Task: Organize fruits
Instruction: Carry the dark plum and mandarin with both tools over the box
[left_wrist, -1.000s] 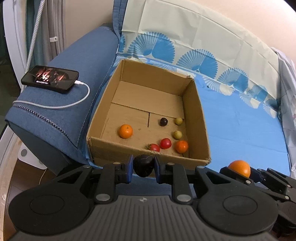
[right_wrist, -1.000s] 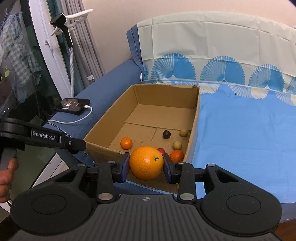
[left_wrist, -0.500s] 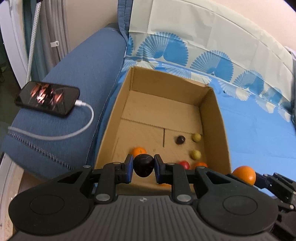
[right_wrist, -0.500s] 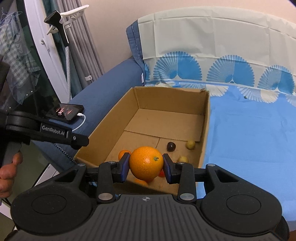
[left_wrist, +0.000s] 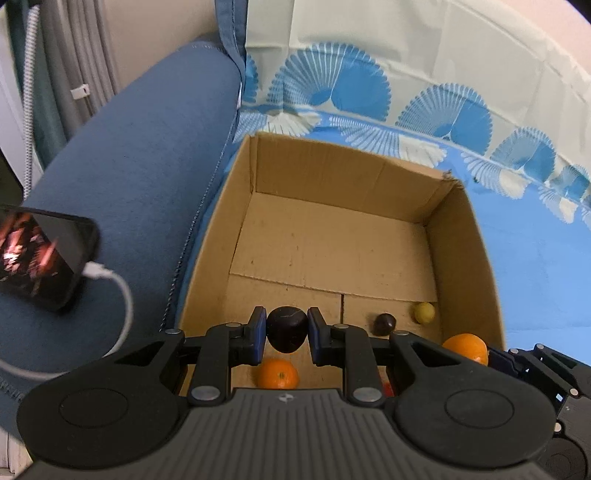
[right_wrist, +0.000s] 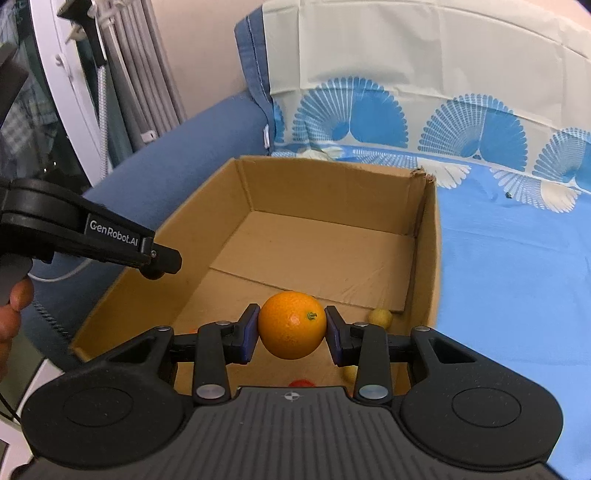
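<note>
Left gripper (left_wrist: 286, 334) clamped on a dark round plum-like fruit (left_wrist: 286, 329), low in frame above the open brown cardboard box (left_wrist: 458, 225). Right gripper (right_wrist: 291, 334) pinching a large round orange (right_wrist: 291, 325) at lower centre. Both poised over the box floor, presumably for dropping among fruit already inside.

Soft even indoor light, faint shadows, fisheye-bent edges, slight motion blur at left

From my remote station, I see a blue sofa (left_wrist: 122, 177) draped with a fan-patterned blue sheet (right_wrist: 517, 266). An open cardboard box (left_wrist: 463, 236) sits directly on the sheet, against the armrest. On that armrest lies a lit smartphone (left_wrist: 37, 254) with a white charging cable (left_wrist: 118, 295) plugged in.
</note>
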